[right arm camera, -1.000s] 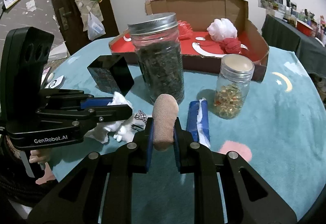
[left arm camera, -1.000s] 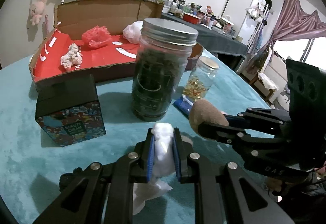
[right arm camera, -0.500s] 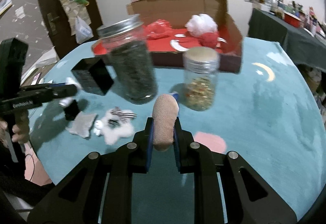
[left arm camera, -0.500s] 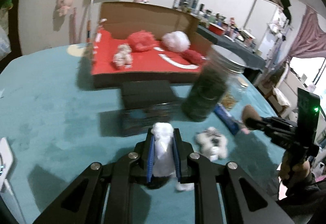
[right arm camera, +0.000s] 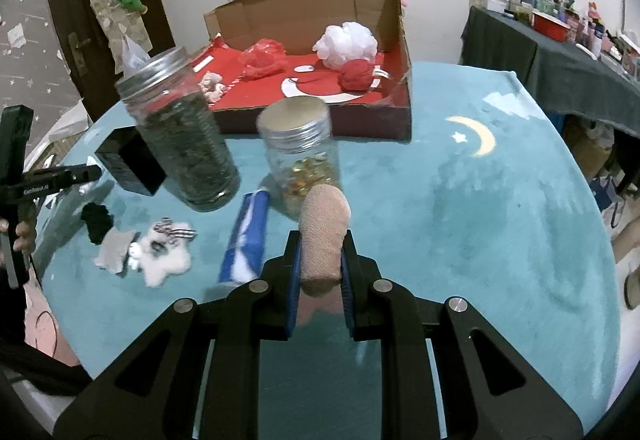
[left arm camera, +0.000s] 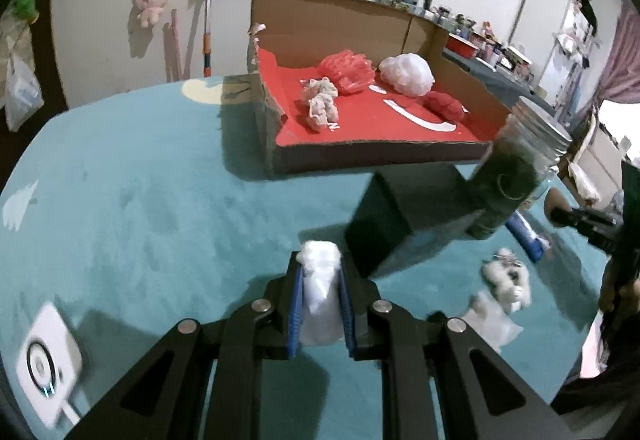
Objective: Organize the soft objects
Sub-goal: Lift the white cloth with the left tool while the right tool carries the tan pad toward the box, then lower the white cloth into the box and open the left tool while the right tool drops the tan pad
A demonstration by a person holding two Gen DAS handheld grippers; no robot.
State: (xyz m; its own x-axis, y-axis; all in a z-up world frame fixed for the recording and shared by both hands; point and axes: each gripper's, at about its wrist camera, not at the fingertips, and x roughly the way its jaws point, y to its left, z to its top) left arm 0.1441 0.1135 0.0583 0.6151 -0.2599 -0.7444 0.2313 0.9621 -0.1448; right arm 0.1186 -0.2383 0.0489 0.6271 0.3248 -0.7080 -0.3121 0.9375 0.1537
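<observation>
Teal-covered bench (right arm camera: pixel 480 224) with cardboard box (left arm camera: pixel 384 156). Left hand-held gripper (left arm camera: pixel 320 296), raised above it, clenched on a white soft wad (left arm camera: pixel 320 280). Right hand-held gripper (right arm camera: pixel 322 268), also aloft, grips a tan soft roll (right arm camera: pixel 323 232).

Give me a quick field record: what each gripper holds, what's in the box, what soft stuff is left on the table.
left gripper: shut on white soft wad
right gripper: shut on tan sock roll
cardboard box: red mesh puff, white puff, red ball, small pale toy
left on table: white plush toy, black scrap
</observation>
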